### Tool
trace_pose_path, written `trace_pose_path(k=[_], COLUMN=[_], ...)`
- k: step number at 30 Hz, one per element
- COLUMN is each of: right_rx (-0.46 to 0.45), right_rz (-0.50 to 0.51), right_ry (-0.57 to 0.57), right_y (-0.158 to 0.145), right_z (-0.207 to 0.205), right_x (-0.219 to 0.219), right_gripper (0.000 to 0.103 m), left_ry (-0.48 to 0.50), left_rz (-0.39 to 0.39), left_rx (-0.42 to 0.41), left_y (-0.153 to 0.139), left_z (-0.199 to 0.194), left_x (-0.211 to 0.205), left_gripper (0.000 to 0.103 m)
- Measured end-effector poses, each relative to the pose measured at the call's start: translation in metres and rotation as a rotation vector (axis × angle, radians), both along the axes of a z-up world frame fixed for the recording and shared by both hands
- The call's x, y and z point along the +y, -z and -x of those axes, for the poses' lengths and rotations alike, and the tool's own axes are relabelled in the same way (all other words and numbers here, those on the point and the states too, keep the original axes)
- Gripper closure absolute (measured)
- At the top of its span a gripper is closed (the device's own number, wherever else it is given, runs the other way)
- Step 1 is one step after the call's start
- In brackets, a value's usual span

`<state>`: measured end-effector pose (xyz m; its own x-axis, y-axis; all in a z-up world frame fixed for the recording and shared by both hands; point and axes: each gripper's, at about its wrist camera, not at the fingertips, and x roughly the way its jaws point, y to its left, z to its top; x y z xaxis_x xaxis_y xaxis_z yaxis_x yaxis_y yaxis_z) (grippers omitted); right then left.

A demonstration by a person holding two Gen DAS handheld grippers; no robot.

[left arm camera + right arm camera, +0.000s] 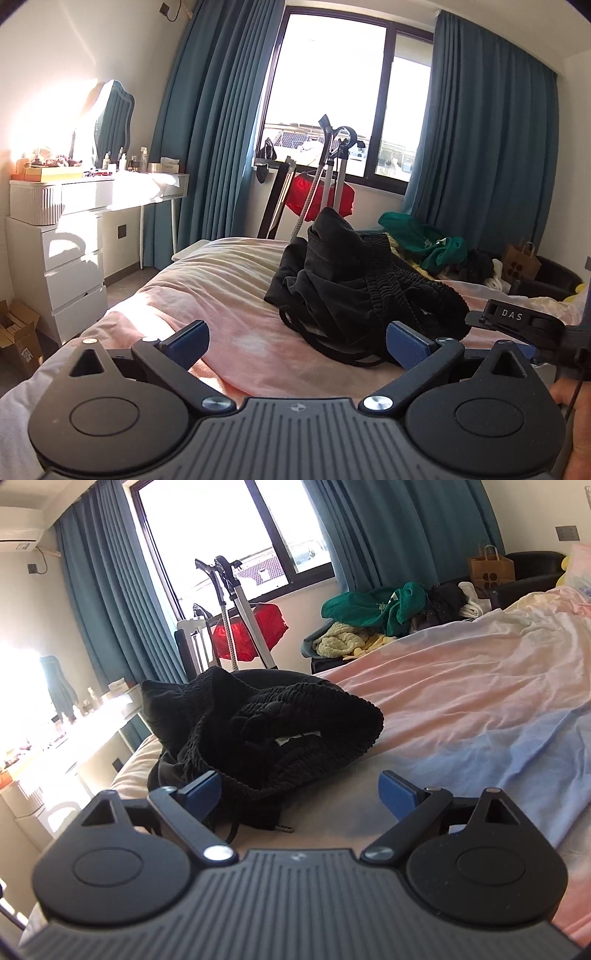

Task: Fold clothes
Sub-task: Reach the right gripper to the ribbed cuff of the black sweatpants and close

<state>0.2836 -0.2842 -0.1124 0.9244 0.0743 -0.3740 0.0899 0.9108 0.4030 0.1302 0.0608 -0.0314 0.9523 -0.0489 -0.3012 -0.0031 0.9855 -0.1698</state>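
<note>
A crumpled black garment [354,280] with an elastic waistband and drawstring lies in a heap on the pink bed cover [207,280]. My left gripper [297,341] is open and empty, low over the bed just in front of the heap, its right finger next to the drawstring. The right gripper's body shows at the right edge of the left wrist view. In the right wrist view the same black garment [266,734] lies ahead and left. My right gripper [299,794] is open and empty, its left finger at the waistband edge.
A pile of green, yellow and dark clothes [380,609] sits beyond the bed by a brown paper bag [489,568]. A red bag and a metal stand [325,192] are under the window. A white dresser [66,243] stands at left.
</note>
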Motion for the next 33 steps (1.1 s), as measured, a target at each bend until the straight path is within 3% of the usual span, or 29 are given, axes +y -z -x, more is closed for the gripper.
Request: trace_pose_path(k=[2,5,8,12,16,17,18,19,22,27,33], right_rx=[0.035,0.076,0.125,0.193,0.178,0.159,0.142,0.13,0.102,0.003,-0.119], right_rz=[-0.047,-0.08,-0.053,0.097,0.043,0.015,-0.018,-0.025,0.022,0.013,0.078], right_ry=[0.027,0.136,0.186,0.132,0.018,0.007,-0.006,-0.007,0.018,0.06,0.026], right_y=[0.004,0.012,0.026,0.051,0.07,0.07,0.07,0.067,0.055,0.018,-0.042], right_z=[-0.037,-0.075,-0.108,-0.145,-0.167,-0.169,-0.17,-0.169,-0.159,-0.103,0.009], right_x=[-0.009,-0.028,-0.046,-0.055,-0.066,-0.068,-0.07,-0.067,-0.051,-0.045,-0.029], right_gripper=[0.027,0.026,0.026,0.027,0.028,0.03,0.048,0.065,0.088,0.092,0.093], left_ry=[-0.013,0.011,0.02,0.043,0.048,0.046,0.045,0.044,0.046,0.058,0.084], left_rz=[0.066,0.161,0.142,0.124,0.101,0.096,0.098,0.105,0.128,0.1,0.077], left_rx=[-0.009,-0.01,0.014,0.039,0.054,0.054,0.054,0.059,0.069,0.051,0.011], left_y=[-0.001,0.002,0.008,0.019,0.029,0.03,0.032,0.034,0.039,0.041,0.035], left_z=[0.0,0.001,-0.005,-0.014,-0.023,-0.025,-0.026,-0.029,-0.035,-0.032,-0.019], left_x=[0.012,0.024,0.02,0.014,0.008,0.008,0.008,0.007,0.004,-0.004,-0.013], left_gripper=[0.0,0.0,0.0,0.0,0.0,0.0,0.0,0.0,0.0,0.0,0.0])
